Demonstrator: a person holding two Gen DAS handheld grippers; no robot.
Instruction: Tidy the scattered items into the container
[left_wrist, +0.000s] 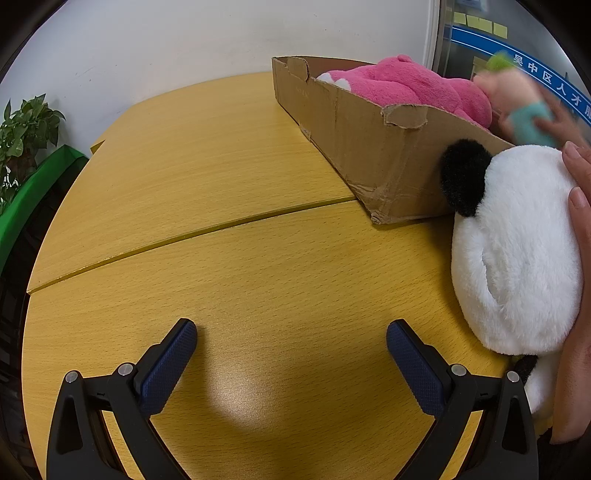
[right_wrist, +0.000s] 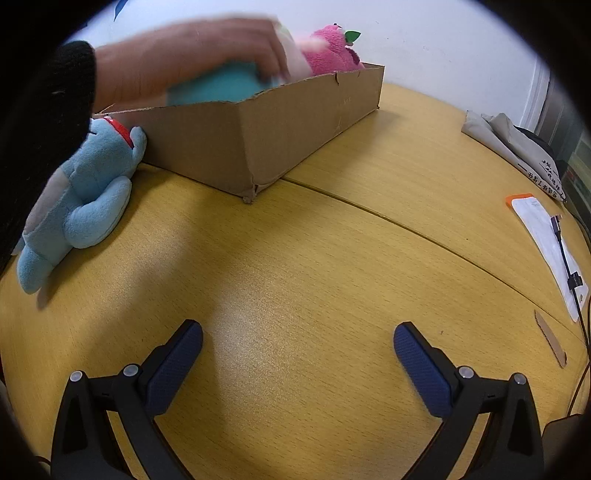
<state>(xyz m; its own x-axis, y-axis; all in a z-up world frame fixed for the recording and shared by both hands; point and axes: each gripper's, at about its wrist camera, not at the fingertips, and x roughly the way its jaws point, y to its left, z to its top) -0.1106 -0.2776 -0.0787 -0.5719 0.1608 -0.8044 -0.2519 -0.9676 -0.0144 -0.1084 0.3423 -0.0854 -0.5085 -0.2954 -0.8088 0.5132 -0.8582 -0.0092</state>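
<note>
On the left side of the yellow wood-grain table (left_wrist: 221, 184) the left gripper (left_wrist: 291, 363) hangs with its blue-padded jaws spread wide and nothing between them, only bare tabletop ahead of it. Farther right in that view stands the open brown cardboard box (left_wrist: 369, 147), a bright pink plush toy (left_wrist: 406, 85) already lying inside it. Against the box's near wall, to the right of and beyond this gripper's right finger, rests a white plush panda with a black ear (left_wrist: 517, 251), its long axis running roughly from the box back toward the camera; a bare hand (left_wrist: 580, 258) lies along its far side. Above the box a blurred peach and teal soft toy (left_wrist: 524, 107) is held in another hand. From the right wrist view, a light blue plush figure with a red mouth (right_wrist: 81, 199) lies on the table touching the box's wall (right_wrist: 221, 147), well to the left of the right gripper (right_wrist: 298, 363), which is likewise wide open and empty. Judged from this, the panda sits nearer the left gripper and the blue figure is the right gripper's nearest loose toy, so each would have to swing inward toward the box to reach its toy
</note>
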